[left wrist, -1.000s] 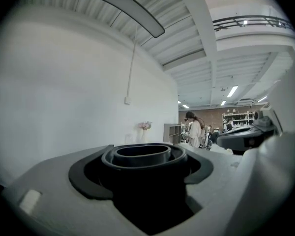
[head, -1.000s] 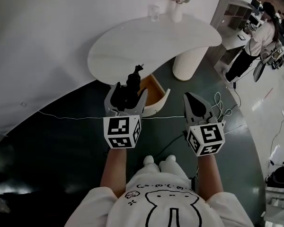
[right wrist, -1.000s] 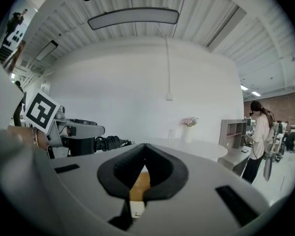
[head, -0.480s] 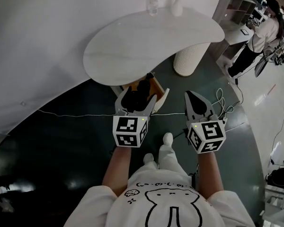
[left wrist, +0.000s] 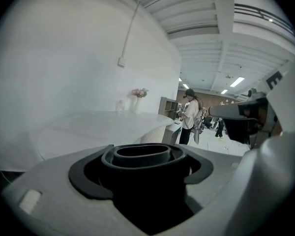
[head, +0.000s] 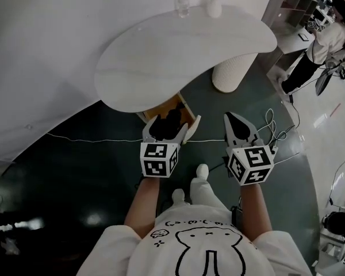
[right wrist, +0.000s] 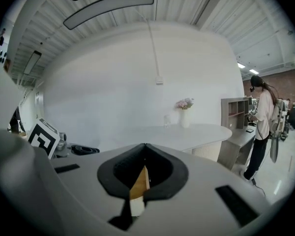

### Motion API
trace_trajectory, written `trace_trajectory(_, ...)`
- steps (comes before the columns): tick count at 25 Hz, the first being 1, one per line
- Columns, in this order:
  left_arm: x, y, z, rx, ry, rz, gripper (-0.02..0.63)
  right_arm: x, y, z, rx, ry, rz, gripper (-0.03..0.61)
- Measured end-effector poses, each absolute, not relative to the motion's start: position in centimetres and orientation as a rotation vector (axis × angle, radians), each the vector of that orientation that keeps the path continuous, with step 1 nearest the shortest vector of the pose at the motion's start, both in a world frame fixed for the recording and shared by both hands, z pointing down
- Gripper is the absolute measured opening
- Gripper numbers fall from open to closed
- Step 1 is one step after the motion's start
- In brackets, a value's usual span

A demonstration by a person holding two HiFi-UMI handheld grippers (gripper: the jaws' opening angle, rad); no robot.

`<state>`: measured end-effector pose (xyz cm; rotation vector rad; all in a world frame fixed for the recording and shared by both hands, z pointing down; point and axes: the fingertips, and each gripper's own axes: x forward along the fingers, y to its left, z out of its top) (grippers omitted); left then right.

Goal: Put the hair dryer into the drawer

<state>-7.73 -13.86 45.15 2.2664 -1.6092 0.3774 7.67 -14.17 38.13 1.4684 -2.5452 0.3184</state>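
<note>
The left gripper (head: 168, 129) is clamping the black hair dryer (left wrist: 142, 157) between its jaws. The barrel is running forward along the jaws, with its open mouth facing away from the camera. The open drawer (head: 161, 106) is lying just ahead of the jaw tips and lower, under the edge of the white table (head: 178, 50). I judge the coming move to be forward and down. The right gripper (head: 231, 119) is hanging beside it, a little farther from the drawer, with its jaws pressed together on nothing. The dryer and jaws are covering most of the drawer's inside, and the dryer's handle and cord are not showing, so I cannot tell whether the dryer is already over the opening.
</note>
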Motion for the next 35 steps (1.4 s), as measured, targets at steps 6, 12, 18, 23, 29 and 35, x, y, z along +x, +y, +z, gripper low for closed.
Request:
trace_trajectory(6,-7.2,-17.3,48.8,2.17,-1.617,0.443,0.37,8.8,-18.9,40.1,1.402,-2.561,0.393,0.002)
trace_trajectory(12,-7.3,-20.2,52.3,2.066,-1.617,0.436,0.37,9.9,-23.4,41.8,1.351,-2.556,0.443,0.002)
trace_trajectory(18,-7.0,-22.1,55.6,1.971,-1.644,0.474,0.37,11.5,-26.3,43.7,1.29,-2.548,0.501,0.002)
trace_trajectory(23,-7.8,-23.0,57.9,1.877,-1.669,0.529,0.37,11.0,-27.0,45.4,1.196,-2.537,0.532,0.002)
trace_trajectory(29,-8.9,-24.6,60.3,1.824,-1.671,0.611,0.37,9.3,-27.0,47.2,1.129,-2.525,0.57,0.002)
trace_trajectory(35,-8.5,-26.2,62.6,1.87,-1.64,0.772,0.37,9.0,-26.3,49.5,1.13,-2.472,0.629,0.002)
